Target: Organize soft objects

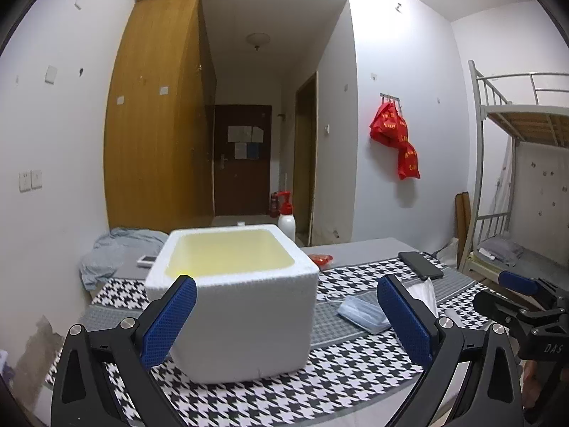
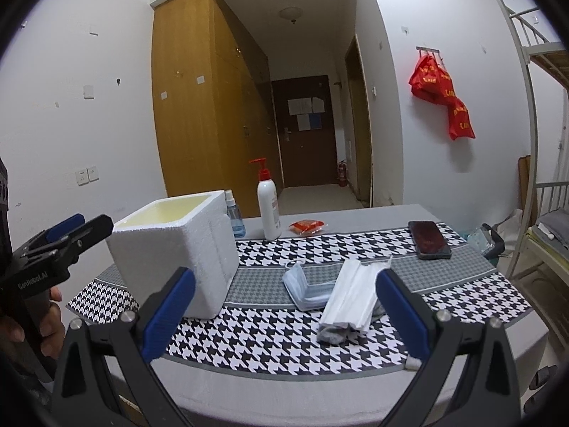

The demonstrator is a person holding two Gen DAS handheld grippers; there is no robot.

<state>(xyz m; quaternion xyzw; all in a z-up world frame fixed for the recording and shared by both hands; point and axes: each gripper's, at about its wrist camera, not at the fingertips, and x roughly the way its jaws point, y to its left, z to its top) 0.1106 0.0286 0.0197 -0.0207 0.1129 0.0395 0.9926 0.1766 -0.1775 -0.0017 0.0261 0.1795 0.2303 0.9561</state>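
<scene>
A white foam box (image 1: 245,306) with a yellowish, empty-looking inside stands on the houndstooth cloth (image 2: 277,348). My left gripper (image 1: 288,320) is open just in front of it, the box filling the space between its blue pads. To the box's right lie a folded blue face mask (image 2: 309,288) and a stack of white masks (image 2: 352,295) with something grey under its near end. My right gripper (image 2: 284,316) is open, hovering short of the masks and holding nothing. Each gripper shows at the edge of the other's view: the right gripper (image 1: 494,293) and the left gripper (image 2: 89,227).
Behind the masks are a black phone (image 2: 429,239), a red packet (image 2: 307,227), a white pump bottle (image 2: 268,210) and a small blue spray bottle (image 2: 234,219). A grey cloth (image 1: 117,252) lies at the table's far left. A bunk bed (image 1: 522,178) stands to the right.
</scene>
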